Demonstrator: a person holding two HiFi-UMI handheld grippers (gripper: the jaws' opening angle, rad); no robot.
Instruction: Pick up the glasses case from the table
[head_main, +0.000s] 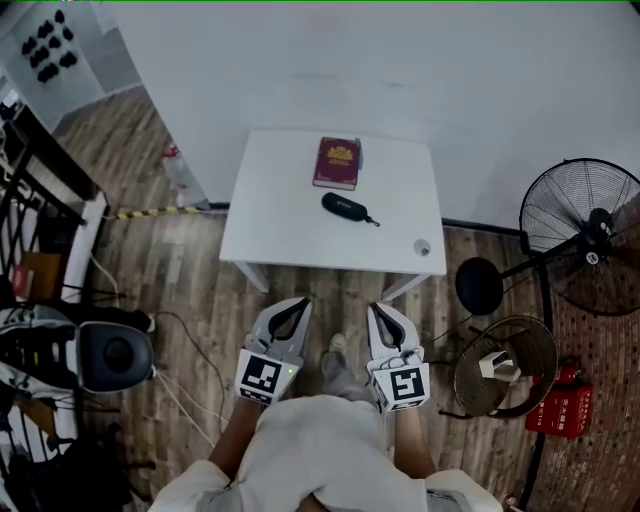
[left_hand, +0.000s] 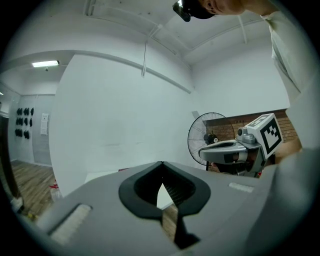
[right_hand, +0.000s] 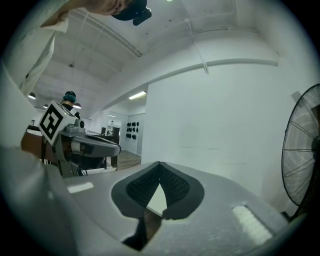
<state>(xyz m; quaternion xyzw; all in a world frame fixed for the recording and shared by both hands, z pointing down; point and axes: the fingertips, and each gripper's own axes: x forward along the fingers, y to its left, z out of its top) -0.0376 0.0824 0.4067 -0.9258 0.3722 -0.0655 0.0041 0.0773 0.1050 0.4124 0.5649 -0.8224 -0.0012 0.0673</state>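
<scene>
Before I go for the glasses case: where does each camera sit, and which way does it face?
Head view: on the person's head, facing steeply down at the white table and glasses case; shows the torso, left gripper and right gripper.
Left gripper view: on the left gripper, facing about level along its shut jaws at the white wall; right gripper at its right.
Right gripper view: on the right gripper, facing likewise; left gripper at its left.
Shared: the fan shows in all three.

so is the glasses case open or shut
Shut. In the head view the glasses case lies on the table as one smooth black oval, with no lid raised.
</scene>
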